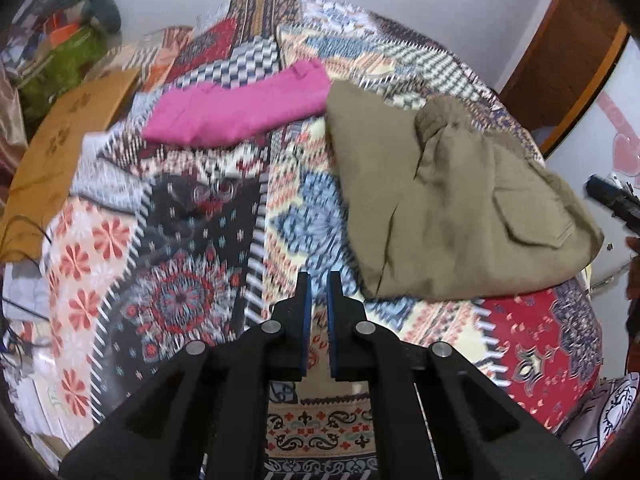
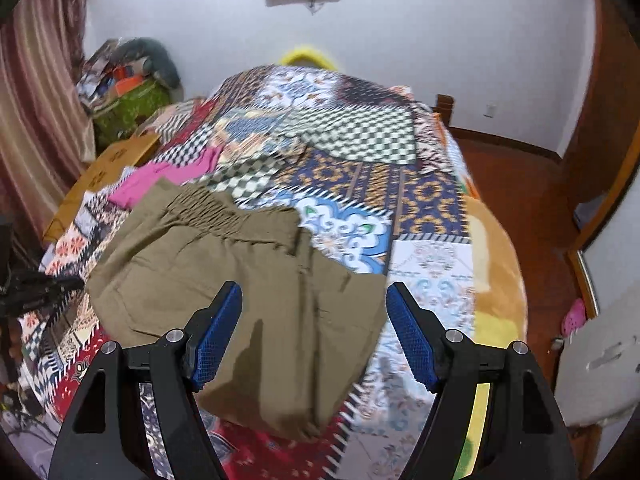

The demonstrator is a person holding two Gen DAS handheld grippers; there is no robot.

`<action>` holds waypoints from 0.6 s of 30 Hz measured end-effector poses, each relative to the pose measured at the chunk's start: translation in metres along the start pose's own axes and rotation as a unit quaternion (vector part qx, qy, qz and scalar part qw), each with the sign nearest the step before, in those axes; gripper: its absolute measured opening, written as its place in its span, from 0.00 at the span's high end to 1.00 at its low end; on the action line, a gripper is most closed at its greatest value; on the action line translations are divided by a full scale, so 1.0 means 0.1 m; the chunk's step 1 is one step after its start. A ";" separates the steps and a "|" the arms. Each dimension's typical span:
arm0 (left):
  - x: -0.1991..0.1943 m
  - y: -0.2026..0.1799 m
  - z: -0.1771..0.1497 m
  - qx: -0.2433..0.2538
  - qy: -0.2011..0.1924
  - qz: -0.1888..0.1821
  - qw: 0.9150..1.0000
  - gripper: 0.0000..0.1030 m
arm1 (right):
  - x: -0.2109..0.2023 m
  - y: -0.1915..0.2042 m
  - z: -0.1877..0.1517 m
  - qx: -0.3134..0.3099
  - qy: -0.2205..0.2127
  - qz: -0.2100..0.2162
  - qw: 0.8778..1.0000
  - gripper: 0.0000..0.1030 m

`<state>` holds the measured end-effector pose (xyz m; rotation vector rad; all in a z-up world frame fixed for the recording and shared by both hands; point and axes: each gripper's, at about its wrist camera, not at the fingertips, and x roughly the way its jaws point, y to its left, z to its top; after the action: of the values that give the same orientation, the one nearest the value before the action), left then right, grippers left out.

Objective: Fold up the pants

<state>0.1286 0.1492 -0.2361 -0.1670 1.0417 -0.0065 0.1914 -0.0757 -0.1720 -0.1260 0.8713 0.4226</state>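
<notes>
Pants, olive and folded, lie on a patchwork bedspread, waistband at 12 o'clock in the right wrist view. Right gripper: jaws wide apart, nothing held, poised above the near end of the pants; contact cannot be determined. Left gripper: jaws nearly together, nothing between them, over bare bedspread, pants at its 2 o'clock. Pink garment lies folded at 11 o'clock, touching the far corner of the pants.
</notes>
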 end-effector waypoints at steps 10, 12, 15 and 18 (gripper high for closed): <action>-0.01 -0.51 0.61 0.072 -0.038 -0.027 0.996 0.60 | 0.27 0.13 0.07 -0.014 0.019 0.008 1.000 0.31; 0.06 -0.62 0.72 0.083 -0.038 -0.038 0.995 0.54 | 0.33 0.11 0.14 -0.013 0.023 0.014 1.000 0.31; 0.22 -0.76 0.86 0.098 -0.033 -0.048 0.993 0.47 | 0.43 0.07 0.22 -0.009 0.031 0.026 0.999 0.31; 0.45 -0.88 0.97 0.113 -0.014 -0.053 0.992 0.47 | 0.56 0.03 0.26 -0.006 0.043 0.038 0.998 0.31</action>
<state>0.2415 0.0717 -0.2147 -0.0161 0.9961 -0.2170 0.2401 -0.0484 -0.1980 -0.1226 0.9599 0.4960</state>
